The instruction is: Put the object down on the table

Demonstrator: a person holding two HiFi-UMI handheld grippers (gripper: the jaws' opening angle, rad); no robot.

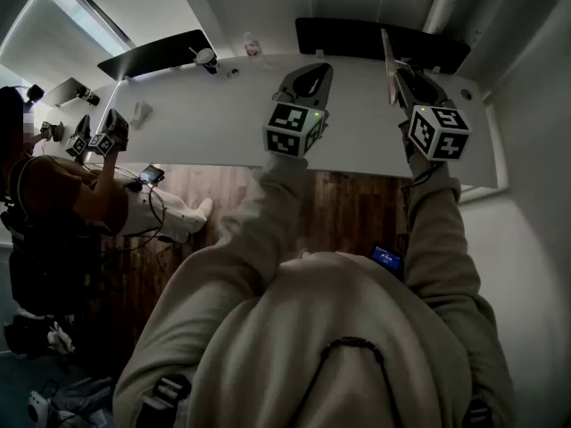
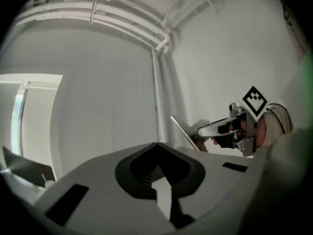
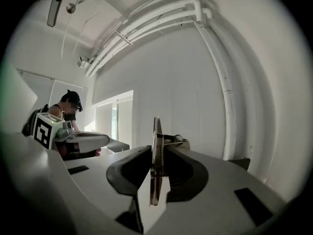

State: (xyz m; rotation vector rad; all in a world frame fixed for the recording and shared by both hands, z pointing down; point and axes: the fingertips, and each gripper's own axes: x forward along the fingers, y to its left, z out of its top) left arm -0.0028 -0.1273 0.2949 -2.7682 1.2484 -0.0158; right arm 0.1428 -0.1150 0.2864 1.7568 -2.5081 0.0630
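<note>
Both grippers are held up above the white table. My right gripper is shut on a thin flat plate-like object, which stands on edge and sticks up past the jaws. In the right gripper view this flat object shows edge-on between the two fingers, with a toothed strip along it. The left gripper view shows the same flat object slanting out of the right gripper. My left gripper hangs to its left, shut and with nothing in it; its jaws meet at the tips.
A cup and a small bottle stand near the table's far edge, with dark chair backs behind. Another person sits at the left holding grippers. Wooden floor lies under the near edge.
</note>
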